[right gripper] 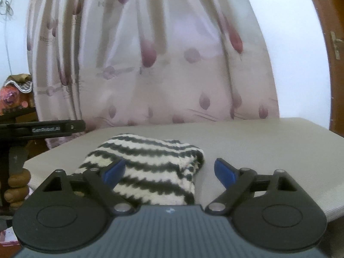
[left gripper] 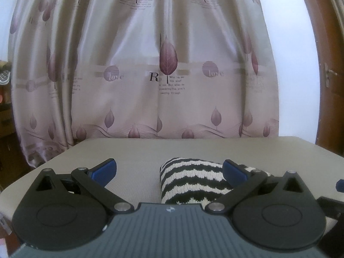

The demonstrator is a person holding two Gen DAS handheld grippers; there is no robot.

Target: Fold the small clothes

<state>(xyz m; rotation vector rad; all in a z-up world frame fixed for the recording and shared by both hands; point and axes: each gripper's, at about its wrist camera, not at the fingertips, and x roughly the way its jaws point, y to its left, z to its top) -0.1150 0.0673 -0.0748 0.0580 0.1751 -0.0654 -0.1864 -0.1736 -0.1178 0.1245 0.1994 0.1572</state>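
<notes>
The striped knit garment [right gripper: 150,167] lies folded on the counter [right gripper: 258,146] near its front edge. Left gripper [left gripper: 169,171] and right gripper [right gripper: 169,171] hover spread, pinching nothing. The fold looks finished; next likely means setting it aside.

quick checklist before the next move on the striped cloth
1. Left claw open: ok.
2. Right claw open, nothing pinched: ok.
3. Striped cloth lying on the table, folded over: ok.
4. Cloth free of both claws: cannot tell; the blue pads overlap it in both views.
5. Bare table beside the cloth on the right claw's side: ok.
6. Fold edges lined up: cannot tell.
</notes>
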